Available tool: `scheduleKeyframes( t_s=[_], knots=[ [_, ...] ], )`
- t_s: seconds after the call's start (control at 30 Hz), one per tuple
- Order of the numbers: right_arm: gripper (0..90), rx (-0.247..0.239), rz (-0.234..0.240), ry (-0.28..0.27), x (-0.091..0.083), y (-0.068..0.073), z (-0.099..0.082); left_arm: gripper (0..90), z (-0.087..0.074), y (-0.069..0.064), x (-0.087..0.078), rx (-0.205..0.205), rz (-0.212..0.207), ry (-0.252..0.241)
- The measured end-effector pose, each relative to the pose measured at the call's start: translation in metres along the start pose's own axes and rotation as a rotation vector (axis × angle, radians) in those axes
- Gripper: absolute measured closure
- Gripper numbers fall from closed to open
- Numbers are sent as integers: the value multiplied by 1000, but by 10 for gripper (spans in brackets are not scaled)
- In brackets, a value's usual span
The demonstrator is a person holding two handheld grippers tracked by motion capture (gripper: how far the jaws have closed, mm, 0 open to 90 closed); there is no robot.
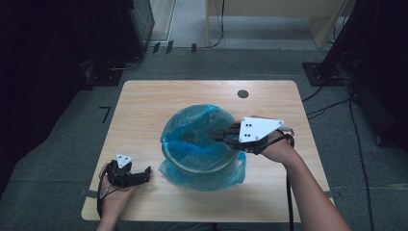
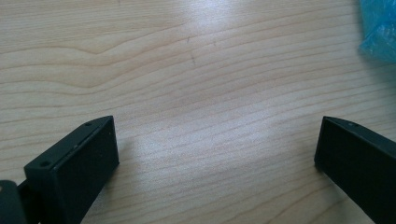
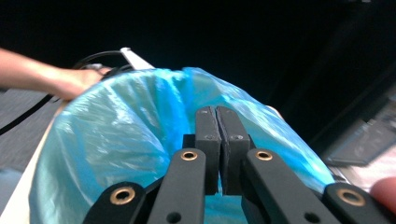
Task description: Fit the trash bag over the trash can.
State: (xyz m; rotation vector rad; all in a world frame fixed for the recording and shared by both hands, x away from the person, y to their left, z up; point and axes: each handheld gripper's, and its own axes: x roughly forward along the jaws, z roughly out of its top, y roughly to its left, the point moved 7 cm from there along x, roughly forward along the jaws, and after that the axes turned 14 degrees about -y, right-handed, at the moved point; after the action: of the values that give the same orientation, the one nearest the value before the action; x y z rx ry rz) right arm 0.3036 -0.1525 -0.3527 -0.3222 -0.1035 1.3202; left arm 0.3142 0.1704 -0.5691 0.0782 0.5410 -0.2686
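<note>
My left gripper (image 1: 144, 173) sits low at the near-left corner of the table (image 1: 144, 106), held in my left hand (image 1: 115, 192), w/ its 2 jaws spread wide & nothing between them. In the left gripper view it's just bare wood grain under the gap, plus a scrap of blue plastic at the top-right edge, so the bag is near but apart from that gripper. Next out, mid-table: a round bin (image 1: 202, 166) lined w/ a blue bag (image 1: 192, 130), the liner folded over the rim & bunched down the outside toward the near side. My right gripper (image 1: 219, 136) reaches in over the bin's right rim from my right hand (image 1: 276, 149), white 3-cornered plate on top, tips pointing left above the opening. In the right gripper view my 2 jaws are pressed flat together, w/ the blue liner right around them; can't tell if any film is pinched between the pads. Beyond the bin's far rim in that view I see my other forearm & a cable. Farther back on the table there's 1 dark round hole (image 1: 243, 94) near the far edge. Past the table: grey floor, cables, dark stands both sides.
</note>
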Motion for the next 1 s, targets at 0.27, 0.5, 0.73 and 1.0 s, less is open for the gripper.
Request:
scheduleKeyframes(
  t_s=[0.27, 0.5, 0.73, 1.0],
  knots=[
    [893, -70, 186, 74, 30, 11, 12, 0, 0, 0, 1, 1, -5, -1],
    [900, -91, 291, 78, 43, 18, 10, 0, 0, 0, 1, 2, -6, 0],
    [900, -184, 397, 186, 62, 31, 3, 0, 1, 1, 1, 5, -10, 1],
    [900, -236, 428, 269, 74, 38, -15, 0, 1, 1, 1, 6, -11, 1]
  ],
)
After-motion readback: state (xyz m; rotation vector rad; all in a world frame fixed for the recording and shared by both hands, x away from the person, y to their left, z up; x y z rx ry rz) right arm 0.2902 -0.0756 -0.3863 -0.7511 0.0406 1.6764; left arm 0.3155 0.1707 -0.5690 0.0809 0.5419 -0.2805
